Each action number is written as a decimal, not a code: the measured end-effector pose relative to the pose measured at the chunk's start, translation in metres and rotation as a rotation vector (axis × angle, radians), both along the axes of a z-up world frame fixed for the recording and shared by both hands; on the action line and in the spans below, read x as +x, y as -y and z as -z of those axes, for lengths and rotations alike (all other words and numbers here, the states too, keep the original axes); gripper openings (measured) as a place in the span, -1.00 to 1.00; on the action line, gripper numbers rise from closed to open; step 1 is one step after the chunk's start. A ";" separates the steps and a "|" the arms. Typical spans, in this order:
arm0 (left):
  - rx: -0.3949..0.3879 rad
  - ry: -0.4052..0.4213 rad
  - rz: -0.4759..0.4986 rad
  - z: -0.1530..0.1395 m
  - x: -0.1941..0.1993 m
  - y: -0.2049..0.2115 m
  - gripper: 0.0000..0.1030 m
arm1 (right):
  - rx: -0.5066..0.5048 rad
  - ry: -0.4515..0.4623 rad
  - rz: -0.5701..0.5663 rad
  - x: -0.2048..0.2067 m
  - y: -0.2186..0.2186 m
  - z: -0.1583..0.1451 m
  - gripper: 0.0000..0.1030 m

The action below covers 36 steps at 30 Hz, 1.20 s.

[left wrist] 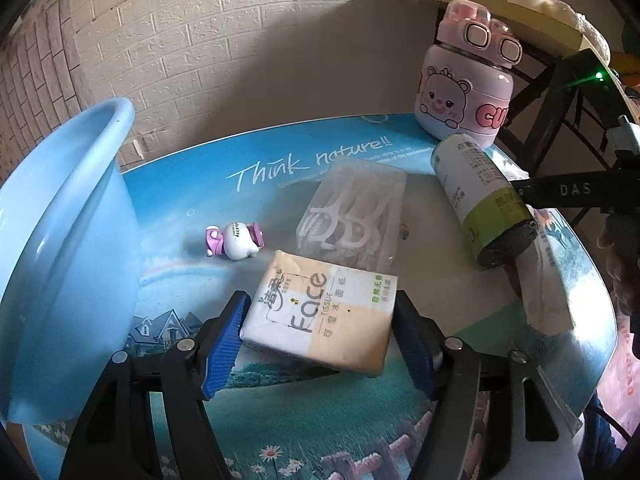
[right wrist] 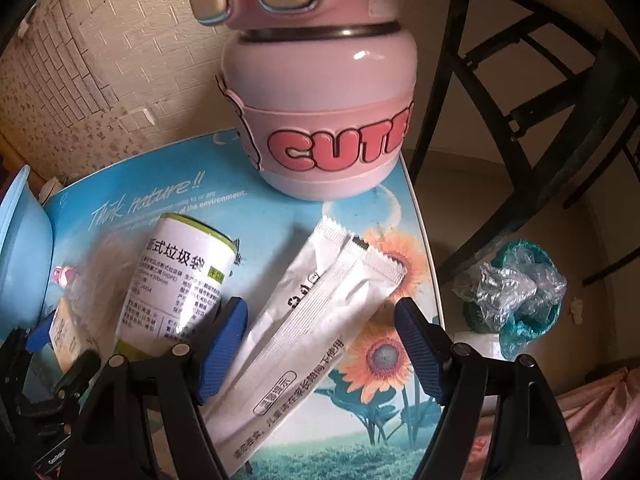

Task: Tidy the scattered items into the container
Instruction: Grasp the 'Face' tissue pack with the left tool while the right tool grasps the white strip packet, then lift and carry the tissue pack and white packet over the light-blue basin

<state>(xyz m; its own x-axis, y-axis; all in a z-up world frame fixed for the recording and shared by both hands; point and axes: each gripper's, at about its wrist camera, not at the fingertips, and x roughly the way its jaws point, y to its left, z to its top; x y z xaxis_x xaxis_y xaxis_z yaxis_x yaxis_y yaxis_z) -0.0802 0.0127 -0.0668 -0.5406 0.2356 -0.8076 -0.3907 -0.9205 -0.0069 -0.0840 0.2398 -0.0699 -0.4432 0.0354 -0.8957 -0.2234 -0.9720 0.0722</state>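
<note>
A beige and white tissue pack (left wrist: 320,312) lies near the table's front, and my left gripper (left wrist: 320,320) is shut on it, a blue pad against each side. To the left stands the light blue basin (left wrist: 60,240). Beyond the pack lie a clear box of floss picks (left wrist: 352,212) and a small pink and white cat figurine (left wrist: 236,240). My right gripper (right wrist: 324,336) is open over white sachets (right wrist: 320,300), its pads clear of them. A roll of garbage bags (right wrist: 180,284) lies just left of its left pad. A pink "CUTE" bottle (right wrist: 320,120) stands upright behind.
The table (left wrist: 280,420) has a printed landscape top, and its right edge runs close beside the sachets. A black chair frame (right wrist: 520,100) and a bin lined with a plastic bag (right wrist: 516,292) stand past that edge. A brick-pattern wall (left wrist: 200,40) lies behind.
</note>
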 end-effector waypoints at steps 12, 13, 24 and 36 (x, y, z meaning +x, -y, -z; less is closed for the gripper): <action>-0.018 -0.007 0.003 -0.001 0.009 -0.004 0.30 | 0.001 -0.028 -0.046 0.012 0.000 -0.003 -0.27; -0.019 -0.010 0.003 -0.002 0.010 -0.004 0.30 | -0.004 -0.030 -0.046 0.014 -0.001 -0.003 -0.27; 0.005 -0.062 -0.035 -0.029 0.026 0.003 0.30 | -0.032 -0.094 -0.067 0.038 -0.007 -0.029 -0.30; 0.030 -0.099 -0.068 -0.053 0.042 0.019 0.30 | -0.078 -0.143 -0.105 0.056 -0.002 -0.051 -0.30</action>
